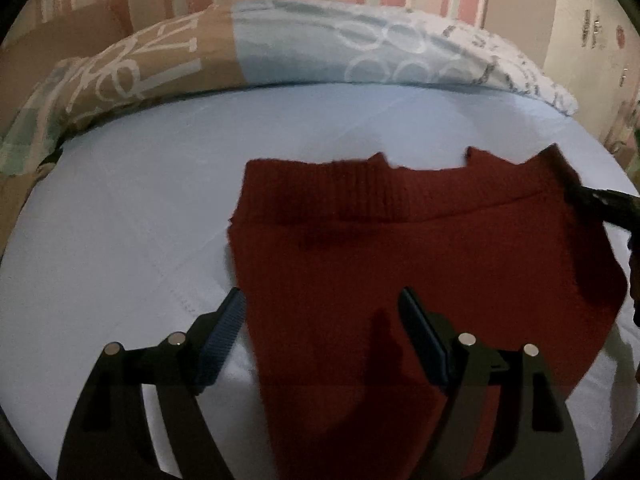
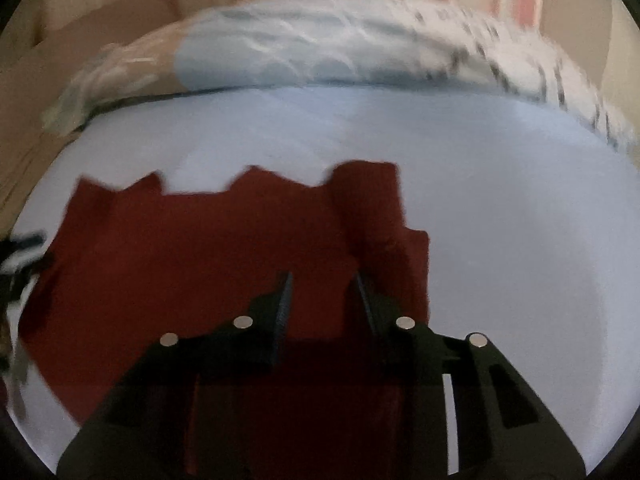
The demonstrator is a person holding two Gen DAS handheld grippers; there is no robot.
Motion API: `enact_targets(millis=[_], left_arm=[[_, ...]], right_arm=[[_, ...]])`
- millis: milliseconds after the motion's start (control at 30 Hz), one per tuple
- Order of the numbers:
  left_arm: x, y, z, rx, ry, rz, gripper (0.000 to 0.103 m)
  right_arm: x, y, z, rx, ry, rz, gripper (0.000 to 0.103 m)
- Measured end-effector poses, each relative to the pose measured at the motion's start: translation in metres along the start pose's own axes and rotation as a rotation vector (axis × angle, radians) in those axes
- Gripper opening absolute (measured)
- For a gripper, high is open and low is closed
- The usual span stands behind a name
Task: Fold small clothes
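- Pink-and-cream striped wallpaper backs a bed covered by a pale blue sheet, with a long patterned bolster pillow lying along its far edge.
- On the sheet lies the task's thing, a dark red knitted garment, spread mostly flat near me; a ribbed band crosses its far end.
- I have the left gripper low over the garment's near left edge, fingers wide apart and holding nothing; one finger sits over the sheet, the other over the knit.
- My right gripper hovers over the garment's right side, its fingers apart too, gripping nothing as far as I can see; this view is blurred.
- Along that right side a strip of the knit looks already turned over onto the body.
- I judge the folding as barely begun: perhaps one side is in, while the left side and the lengthwise fold remain.
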State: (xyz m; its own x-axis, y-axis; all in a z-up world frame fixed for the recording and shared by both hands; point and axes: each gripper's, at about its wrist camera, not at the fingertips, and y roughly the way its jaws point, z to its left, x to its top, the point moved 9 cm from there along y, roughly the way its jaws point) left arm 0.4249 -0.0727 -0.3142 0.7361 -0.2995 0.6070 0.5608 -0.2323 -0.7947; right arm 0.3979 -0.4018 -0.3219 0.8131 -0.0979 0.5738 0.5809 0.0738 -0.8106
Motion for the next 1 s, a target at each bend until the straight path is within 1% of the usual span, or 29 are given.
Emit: enact_targets(millis=[33, 67, 100, 133, 200, 233, 267, 333, 400, 433, 467, 567, 633, 667, 700, 733, 800, 867, 933, 967, 1000], left_arm=[[0.0, -0.001, 0.001, -0.001, -0.004, -0.001, 0.079], [-0.001, -0.003, 0.003, -0.001, -0.007, -0.004, 0.079], [-0.002, -0.005, 0.005, 0.006, -0.006, -0.004, 0.079], [-0.004, -0.007, 0.008, 0.023, 0.001, -0.005, 0.079], [-0.009, -0.015, 0.016, 0.052, 0.005, -0.008, 0.079], [-0.011, -0.018, 0.019, 0.054, -0.003, -0.006, 0.079], [-0.015, -0.022, 0.022, 0.048, -0.019, -0.003, 0.079], [-0.021, -0.032, 0.022, 0.023, -0.048, -0.006, 0.079], [-0.028, -0.041, 0.019, 0.014, -0.078, -0.01, 0.079], [-0.031, -0.043, 0.016, 0.003, -0.09, -0.006, 0.079], [-0.036, -0.046, 0.01, -0.012, -0.104, -0.002, 0.079], [-0.048, -0.05, -0.006, -0.034, -0.124, -0.001, 0.08], [-0.056, -0.046, -0.015, -0.029, -0.137, 0.016, 0.084], [-0.059, -0.044, -0.019, -0.025, -0.143, 0.026, 0.085], [-0.062, -0.042, -0.024, -0.02, -0.147, 0.029, 0.085], [-0.064, -0.041, -0.026, -0.011, -0.147, 0.027, 0.085], [-0.066, -0.041, -0.031, 0.004, -0.139, 0.029, 0.085], [-0.068, -0.042, -0.033, 0.012, -0.136, 0.035, 0.085], [-0.069, -0.047, -0.033, 0.015, -0.136, 0.032, 0.085], [-0.07, -0.05, -0.032, 0.015, -0.139, 0.03, 0.085], [-0.071, -0.052, -0.032, 0.013, -0.142, 0.029, 0.086]], right_arm=[[0.002, 0.008, -0.007, 0.001, 0.035, 0.021, 0.026], [0.003, 0.019, -0.014, 0.013, 0.08, 0.051, 0.026], [0.005, 0.022, -0.017, 0.017, 0.1, 0.057, 0.026], [0.006, 0.019, -0.017, 0.013, 0.102, 0.046, 0.025], [0.009, -0.003, -0.011, 0.03, 0.084, -0.02, 0.029], [0.008, -0.018, -0.008, 0.037, 0.073, -0.057, 0.037], [0.003, -0.036, -0.008, 0.021, 0.056, -0.09, 0.043], [-0.012, -0.06, -0.008, 0.003, 0.021, -0.119, 0.046], [-0.035, -0.078, -0.01, -0.022, 0.002, -0.122, 0.047], [-0.044, -0.083, -0.01, -0.012, 0.007, -0.123, 0.049], [-0.056, -0.088, -0.004, 0.018, 0.007, -0.122, 0.049], [-0.074, -0.088, 0.014, 0.07, -0.022, -0.114, 0.049], [-0.083, -0.076, 0.019, 0.076, -0.021, -0.07, 0.048], [-0.087, -0.066, 0.014, 0.051, -0.004, -0.043, 0.044], [-0.091, -0.059, 0.007, 0.023, 0.018, -0.025, 0.043], [-0.095, -0.053, -0.001, 0.012, 0.049, -0.009, 0.037], [-0.1, -0.044, -0.012, 0.058, 0.132, 0.008, 0.034], [-0.101, -0.043, -0.02, 0.102, 0.201, 0.007, 0.028], [-0.101, -0.044, -0.027, 0.153, 0.284, 0.016, 0.027], [-0.102, -0.047, -0.029, 0.178, 0.329, 0.024, 0.029], [-0.101, -0.055, -0.029, 0.179, 0.336, 0.017, 0.033]])
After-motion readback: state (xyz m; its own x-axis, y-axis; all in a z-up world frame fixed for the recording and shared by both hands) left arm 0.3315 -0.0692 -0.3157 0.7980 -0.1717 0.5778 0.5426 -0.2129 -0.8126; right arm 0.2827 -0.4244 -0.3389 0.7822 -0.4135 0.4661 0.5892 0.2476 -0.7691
